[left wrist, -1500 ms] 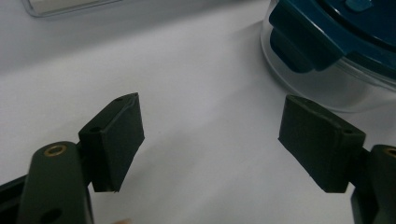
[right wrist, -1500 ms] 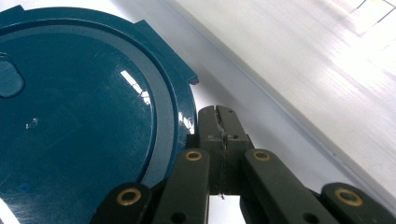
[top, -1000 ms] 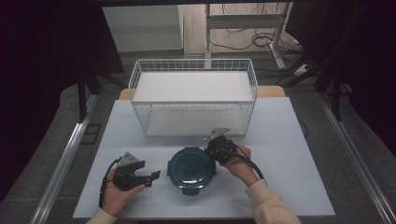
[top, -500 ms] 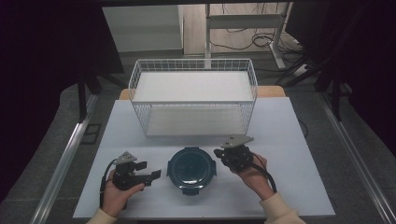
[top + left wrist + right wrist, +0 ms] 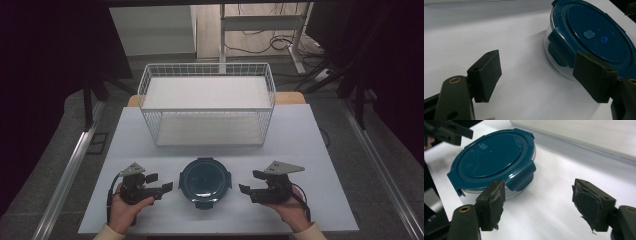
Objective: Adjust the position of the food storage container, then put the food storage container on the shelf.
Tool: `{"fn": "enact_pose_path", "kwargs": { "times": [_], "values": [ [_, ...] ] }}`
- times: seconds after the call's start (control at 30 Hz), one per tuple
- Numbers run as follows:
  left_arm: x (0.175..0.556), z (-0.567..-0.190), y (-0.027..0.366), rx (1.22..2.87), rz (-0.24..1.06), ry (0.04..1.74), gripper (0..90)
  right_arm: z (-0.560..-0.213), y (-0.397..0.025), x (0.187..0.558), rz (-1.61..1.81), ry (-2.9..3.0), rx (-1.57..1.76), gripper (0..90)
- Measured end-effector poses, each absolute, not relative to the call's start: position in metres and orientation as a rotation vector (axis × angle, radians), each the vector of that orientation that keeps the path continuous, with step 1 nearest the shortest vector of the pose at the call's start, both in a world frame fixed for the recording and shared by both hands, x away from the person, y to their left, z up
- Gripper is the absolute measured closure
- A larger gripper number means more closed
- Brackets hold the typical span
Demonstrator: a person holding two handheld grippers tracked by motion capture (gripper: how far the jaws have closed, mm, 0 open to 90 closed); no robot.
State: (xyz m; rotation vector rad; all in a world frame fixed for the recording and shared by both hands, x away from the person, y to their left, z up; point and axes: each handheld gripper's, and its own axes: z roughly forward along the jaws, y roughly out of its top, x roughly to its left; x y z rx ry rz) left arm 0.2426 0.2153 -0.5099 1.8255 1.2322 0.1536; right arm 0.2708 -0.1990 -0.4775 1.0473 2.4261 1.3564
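A round container with a blue clip-on lid (image 5: pixel 205 180) sits at the lower centre of the high view, on the white table (image 5: pixel 320 150), its side tabs folded down. Left tongs (image 5: pixel 161 184) lie to its left, right tongs (image 5: pixel 250 181) to its right, each near the container but not touching it. Both point inward; jaws on both stand wide with nothing between them. This flanking placement appears to be a ready stance for working the lid tabs from both sides. A white wire basket (image 5: pixel 207 107) stands in the upper centre, well apart from the container, its tray bare, possibly the intended destination.
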Motion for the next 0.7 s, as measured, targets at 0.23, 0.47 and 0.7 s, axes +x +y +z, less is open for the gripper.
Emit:
{"fn": "enact_pose_path", "kwargs": {
  "times": [0.23, 0.47, 0.7],
  "values": [
    [0.243, -0.510, 0.217, 1.824, 0.155, 1.240, 22.2, -0.482, -0.205, 0.278, 1.364, 2.419, 1.166, 23.4],
    [0.241, -0.502, 0.218, 1.815, 0.167, 1.241, 21.2, -0.481, -0.202, 0.277, 1.350, 2.414, 1.167, 20.1],
    [0.240, -0.497, 0.214, 1.829, 0.159, 1.222, 20.8, -0.481, -0.200, 0.277, 1.328, 2.431, 1.160, 16.9]
  ]
}}
